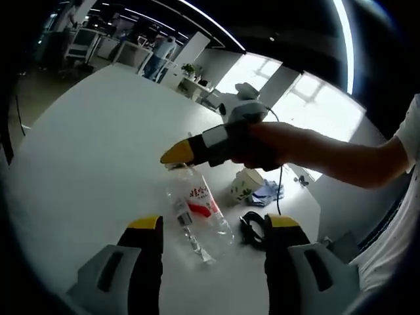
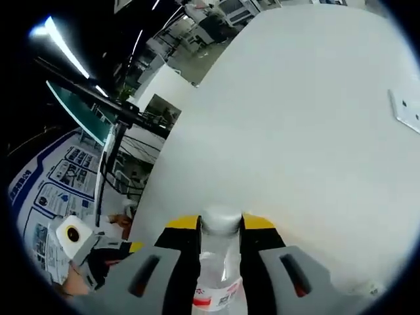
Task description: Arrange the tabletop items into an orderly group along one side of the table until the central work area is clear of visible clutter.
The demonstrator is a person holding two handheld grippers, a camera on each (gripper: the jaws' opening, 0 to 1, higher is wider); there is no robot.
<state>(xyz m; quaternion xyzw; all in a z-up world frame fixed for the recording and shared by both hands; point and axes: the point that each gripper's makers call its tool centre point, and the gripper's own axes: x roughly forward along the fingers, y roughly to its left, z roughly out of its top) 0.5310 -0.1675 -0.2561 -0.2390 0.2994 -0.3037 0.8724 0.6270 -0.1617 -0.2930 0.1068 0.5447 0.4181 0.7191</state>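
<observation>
Bottle [image 1: 197,213] work in hand: a clear plastic water bottle with a red-and-white label lies tilted on the white table [image 1: 85,164], neck toward the right gripper [image 1: 176,153], base pointing down toward the left gripper [image 1: 211,224]. In the right gripper view the yellow-tipped jaws sit on either side of the bottle's neck just below the white cap [image 2: 221,220], closed in to the plastic, so I judge the right gripper [image 2: 220,224] to be pinching the bottle at the neck. Whether the bottle is lifted clear of the table or only held against it I cannot tell. Left gripper's jaws stand spread wide, nothing between them, hovering just short of the bottle's base and touching nothing. Other items sit together just beyond the bottle: a small printed paper cup [image 1: 245,184], a blue crumpled cloth [image 1: 269,192] beside it, and a coiled black cable [image 1: 252,228] near the left gripper's right-hand jaw. Judgement on doing the step well: a neck grip lets the body swing, so carry it low and slow, keep the pinch under the cap flange so it cannot slip through, and set it down next to the cup and cloth to form the group at that side. Risk: the thin, empty-looking bottle may roll once released; lay it parallel to the table edge or stand it upright.
</observation>
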